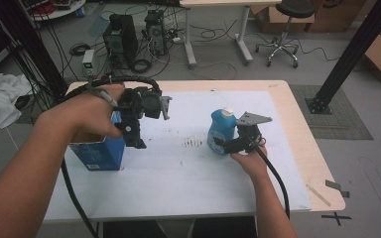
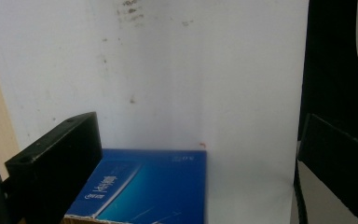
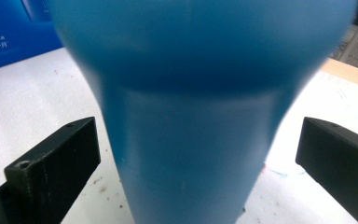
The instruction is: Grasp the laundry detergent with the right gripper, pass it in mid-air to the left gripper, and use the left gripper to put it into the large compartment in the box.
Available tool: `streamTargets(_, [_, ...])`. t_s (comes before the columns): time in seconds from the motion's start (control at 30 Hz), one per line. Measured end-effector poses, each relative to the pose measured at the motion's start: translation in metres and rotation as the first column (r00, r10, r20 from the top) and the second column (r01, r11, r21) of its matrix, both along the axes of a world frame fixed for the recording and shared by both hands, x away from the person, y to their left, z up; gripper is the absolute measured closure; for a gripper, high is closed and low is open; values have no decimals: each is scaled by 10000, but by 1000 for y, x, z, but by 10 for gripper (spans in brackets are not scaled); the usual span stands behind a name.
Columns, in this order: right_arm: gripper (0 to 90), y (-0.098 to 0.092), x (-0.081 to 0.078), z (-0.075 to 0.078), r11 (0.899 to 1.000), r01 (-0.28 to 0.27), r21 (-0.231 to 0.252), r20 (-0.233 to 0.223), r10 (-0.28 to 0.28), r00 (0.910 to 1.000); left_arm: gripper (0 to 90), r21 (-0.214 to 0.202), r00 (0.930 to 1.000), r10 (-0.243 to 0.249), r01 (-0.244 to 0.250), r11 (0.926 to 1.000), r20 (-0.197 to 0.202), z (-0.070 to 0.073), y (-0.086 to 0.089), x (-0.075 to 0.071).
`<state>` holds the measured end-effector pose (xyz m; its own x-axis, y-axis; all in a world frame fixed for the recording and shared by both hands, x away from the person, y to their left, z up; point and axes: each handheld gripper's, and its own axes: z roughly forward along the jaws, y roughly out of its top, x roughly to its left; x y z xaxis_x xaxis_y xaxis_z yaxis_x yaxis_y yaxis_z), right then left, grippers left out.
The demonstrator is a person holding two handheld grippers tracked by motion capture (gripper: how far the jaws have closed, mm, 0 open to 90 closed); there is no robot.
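Where jaws stand apart, blurred blue bottle (image 3: pixel 191 116), base cut off.

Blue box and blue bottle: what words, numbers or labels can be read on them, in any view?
"5.0" followed by two small characters I cannot make out: white print on the blue box, right gripper view.
White lettering on the blue box's face in the left gripper view: too blurred to read.
Blue bottle: no readable text.
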<state>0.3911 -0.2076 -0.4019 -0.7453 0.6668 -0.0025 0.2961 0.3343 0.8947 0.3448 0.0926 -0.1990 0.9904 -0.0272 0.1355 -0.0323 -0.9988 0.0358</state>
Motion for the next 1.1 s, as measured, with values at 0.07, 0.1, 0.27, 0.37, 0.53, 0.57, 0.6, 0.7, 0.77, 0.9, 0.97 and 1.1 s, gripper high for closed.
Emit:
streamTargets(0.07, [0, 0, 1, -1, 10000, 57, 6, 36, -57, 10000, 1, 18, 10000, -32, 32, 10000, 17, 0, 1, 0])
streamTargets(0.1, [0, 0, 1, -2, 9999, 85, 65, 19, -86, 10000, 1, 18, 10000, -32, 32, 10000, 17, 0, 1, 0])
streamTargets(0.27, [0, 3, 1, -5, 9998, 160, 130, 96, -161, 9998, 1, 3, 10000, -11, 11, 10000, 39, 0, 2, 0])
streamTargets(0.37, [0, 5, 1, -7, 9998, 117, 179, 114, -119, 9999, 1, 2, 10000, -4, 4, 10000, 27, 0, 2, 0])
streamTargets(0.53, [0, 7, 1, -8, 9994, 205, 294, 196, -211, 9996, 1, 21, 10000, -15, 15, 10000, 25, 0, 2, 0])
streamTargets(0.57, [0, 7, 1, -8, 9994, 205, 294, 196, -211, 9996, 1, 23, 10000, -14, 14, 10000, 19, 0, 2, 0])
streamTargets(0.6, [0, 8, 1, -7, 9993, 192, 336, 242, -200, 9995, 1, 34, 10000, -32, 32, 10000, 14, 0, 2, 0])
streamTargets(0.7, [0, 9, 1, -8, 9994, 199, 268, 256, -206, 9995, 1, 13, 10000, -36, 36, 10000, 17, -1, 2, 0])
streamTargets(0.77, [0, 9, 1, -8, 9994, 210, 274, 260, -217, 9994, 1, 36, 10000, -30, 30, 10000, 2, -1, 2, 0])
streamTargets(0.9, [20, 8, 1, -8, 9993, 269, 271, 260, -276, 9993, 1, 38, 10000, 2, -2, 10000, 4, -2, 3, 0])
streamTargets(0.97, [50, 8, 1, -8, 9993, 306, 219, 283, -312, 9991, 1, 62, 10000, 7, -7, 10000, -15, -3, 3, 1])
streamTargets(1.1, [78, 8, 1, -8, 9989, 359, 308, 289, -368, 9989, 1, 43, 10000, 43, -43, 10000, -10, -3, 4, 0])
